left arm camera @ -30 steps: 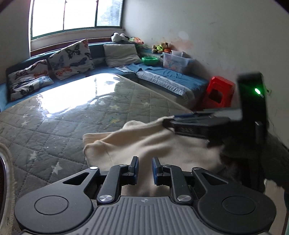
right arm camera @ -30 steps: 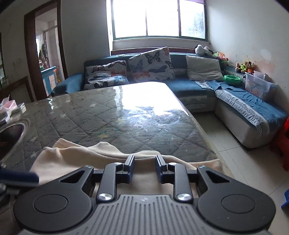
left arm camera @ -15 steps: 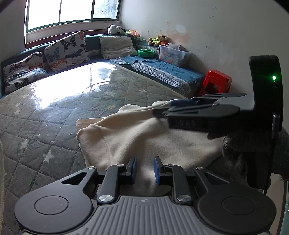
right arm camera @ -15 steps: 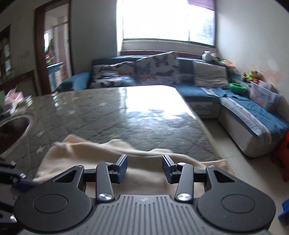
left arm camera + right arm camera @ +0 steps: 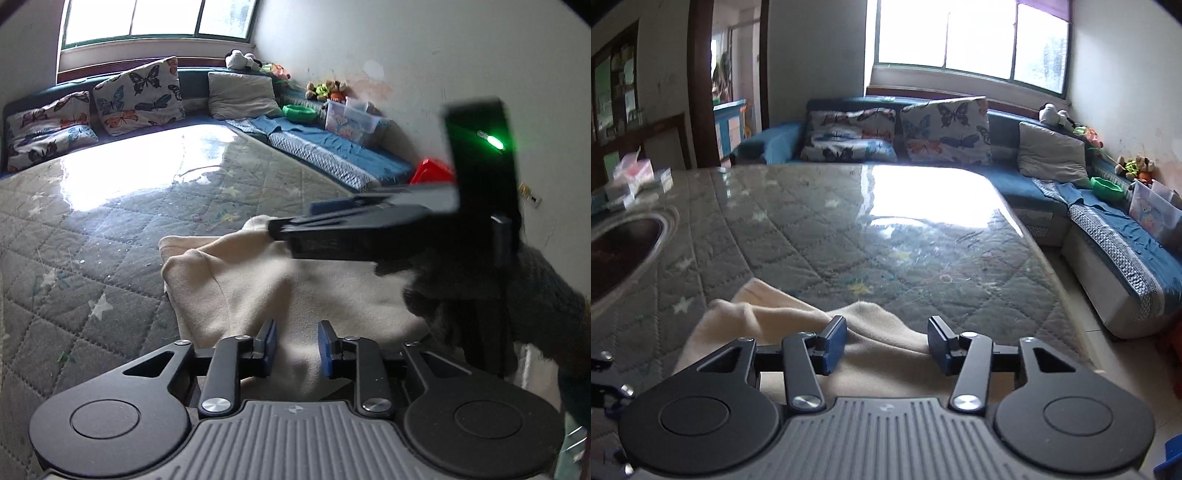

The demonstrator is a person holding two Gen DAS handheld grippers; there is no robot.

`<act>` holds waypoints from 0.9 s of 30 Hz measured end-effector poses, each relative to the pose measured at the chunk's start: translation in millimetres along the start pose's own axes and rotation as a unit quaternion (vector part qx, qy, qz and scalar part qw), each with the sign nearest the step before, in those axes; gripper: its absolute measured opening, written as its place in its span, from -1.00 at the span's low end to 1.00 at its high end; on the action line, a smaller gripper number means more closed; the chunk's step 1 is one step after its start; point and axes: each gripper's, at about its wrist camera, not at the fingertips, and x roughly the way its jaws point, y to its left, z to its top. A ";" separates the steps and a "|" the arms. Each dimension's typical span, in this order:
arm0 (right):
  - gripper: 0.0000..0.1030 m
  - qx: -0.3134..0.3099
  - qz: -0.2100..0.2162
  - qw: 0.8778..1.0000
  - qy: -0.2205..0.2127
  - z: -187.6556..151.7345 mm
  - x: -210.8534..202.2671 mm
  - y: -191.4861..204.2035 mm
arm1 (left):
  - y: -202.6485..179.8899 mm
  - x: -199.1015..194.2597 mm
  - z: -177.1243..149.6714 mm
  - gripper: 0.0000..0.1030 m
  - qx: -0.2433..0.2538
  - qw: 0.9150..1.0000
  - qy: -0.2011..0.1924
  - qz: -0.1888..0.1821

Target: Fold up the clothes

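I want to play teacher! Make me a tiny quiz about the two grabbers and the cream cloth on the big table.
1. True or false: the cream cloth is spread out flat, with no humps.
2. Which grabber has its jaws spread wider? A) left gripper B) right gripper
3. Fill the gap: the quilted table has small ____ shapes on it.

Key:
1. False. It lies bunched, with raised folds.
2. B. The right one gapes wide above the cloth; the left one has a narrower gap, with cloth showing between its pads.
3. Star.
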 end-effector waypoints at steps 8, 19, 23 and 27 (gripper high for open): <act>0.03 0.000 -0.002 1.000 -0.008 -36.5 -47.3 0.9 | 16.1 -8.7 -2.2 -0.43 -0.032 0.999 -0.011 0.007; 0.13 0.029 -0.029 0.999 -0.023 -82.2 -98.8 4.6 | 12.1 -21.8 -13.3 -0.13 -0.038 0.999 -0.004 0.030; 0.40 0.047 -0.036 0.998 -0.023 -86.5 -105.8 8.1 | 6.3 -26.6 -19.6 -0.03 -0.026 0.998 0.003 0.053; 0.59 0.065 -0.046 0.997 -0.022 -90.2 -107.5 14.1 | 6.4 -31.3 -29.0 0.08 -0.026 0.997 0.011 0.066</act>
